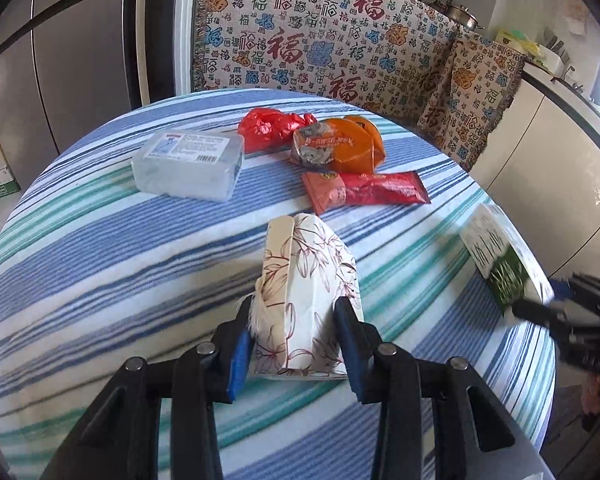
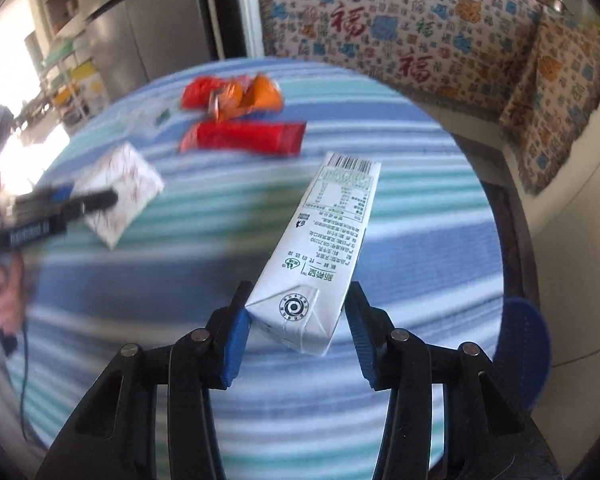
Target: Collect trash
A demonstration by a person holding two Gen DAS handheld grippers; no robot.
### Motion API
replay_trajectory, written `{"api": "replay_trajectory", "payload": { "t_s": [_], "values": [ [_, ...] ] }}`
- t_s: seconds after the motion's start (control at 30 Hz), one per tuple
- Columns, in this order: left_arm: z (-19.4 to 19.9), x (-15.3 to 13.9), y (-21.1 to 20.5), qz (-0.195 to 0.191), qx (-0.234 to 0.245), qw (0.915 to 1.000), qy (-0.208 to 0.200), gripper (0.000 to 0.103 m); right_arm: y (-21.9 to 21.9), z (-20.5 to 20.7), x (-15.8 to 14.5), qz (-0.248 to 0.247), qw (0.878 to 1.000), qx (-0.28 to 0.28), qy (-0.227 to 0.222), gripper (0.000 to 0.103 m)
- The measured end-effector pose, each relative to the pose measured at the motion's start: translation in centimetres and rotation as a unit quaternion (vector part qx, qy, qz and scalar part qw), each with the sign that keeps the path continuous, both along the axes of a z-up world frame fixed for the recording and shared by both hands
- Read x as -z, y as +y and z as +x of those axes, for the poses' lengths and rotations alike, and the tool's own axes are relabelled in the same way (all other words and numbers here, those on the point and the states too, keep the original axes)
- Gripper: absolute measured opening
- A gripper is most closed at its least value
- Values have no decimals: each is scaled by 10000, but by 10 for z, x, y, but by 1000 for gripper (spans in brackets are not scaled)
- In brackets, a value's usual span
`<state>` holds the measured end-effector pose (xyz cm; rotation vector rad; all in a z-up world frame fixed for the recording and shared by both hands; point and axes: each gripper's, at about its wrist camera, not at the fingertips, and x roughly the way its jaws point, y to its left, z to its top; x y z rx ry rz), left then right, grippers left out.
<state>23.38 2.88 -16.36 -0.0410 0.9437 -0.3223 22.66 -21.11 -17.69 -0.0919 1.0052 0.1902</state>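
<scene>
A floral-printed tissue pack stands on the striped tablecloth, and my left gripper is shut on its near end, blue pads pressing both sides. My right gripper is shut on the end of a white milk carton, which looks raised off the cloth and points away from me. In the left wrist view the carton and the right gripper show blurred at the table's right edge. The right wrist view shows the left gripper on the tissue pack at the left.
Farther back on the table lie a clear plastic box, a red plastic bag, an orange wrapper and a red snack wrapper. A patterned bench cover stands behind. A blue stool sits to the right.
</scene>
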Motion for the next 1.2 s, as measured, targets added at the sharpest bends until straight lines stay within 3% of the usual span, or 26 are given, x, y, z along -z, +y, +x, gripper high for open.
{"api": "replay_trajectory", "payload": {
  "t_s": [0.33, 0.4, 0.47, 0.53, 0.7, 0.77, 0.83, 0.93, 1.07, 1.2],
  "values": [
    [-22, -2, -20, 367, -56, 9991, -205, 40, -19, -13, 11, 66, 9997, 181, -118, 51],
    [-22, -1, -22, 413, -47, 9988, -242, 40, -18, -15, 15, 94, 9997, 210, -128, 61],
    [-23, -1, -23, 431, -34, 9987, -260, 43, -18, -13, 15, 118, 9994, 255, -176, 79],
    [-23, -1, -23, 454, -19, 9986, -272, 44, -18, -14, 14, 114, 9993, 270, -249, 83],
    [-23, 0, -24, 431, 19, 9988, -228, 46, -18, -15, 10, 103, 9991, 287, -283, 85],
    [-23, -2, -24, 405, 122, 9990, -160, 51, -22, -16, 5, 168, 9991, 303, -240, 85],
    [-22, -6, -22, 233, 392, 9990, -40, 59, -25, -16, -5, 228, 9988, 330, -271, 85],
    [-23, -13, -13, -21, 562, 9984, -13, 61, -36, -11, -24, 375, 9977, 493, -280, 89],
    [-17, -17, 0, -454, 522, 9976, 69, 61, -37, 18, -30, 404, 9973, 590, 143, 89],
    [-16, -17, 1, -415, 500, 9979, 79, 61, -22, 42, -22, 160, 9975, 489, 480, 86]
  ]
}}
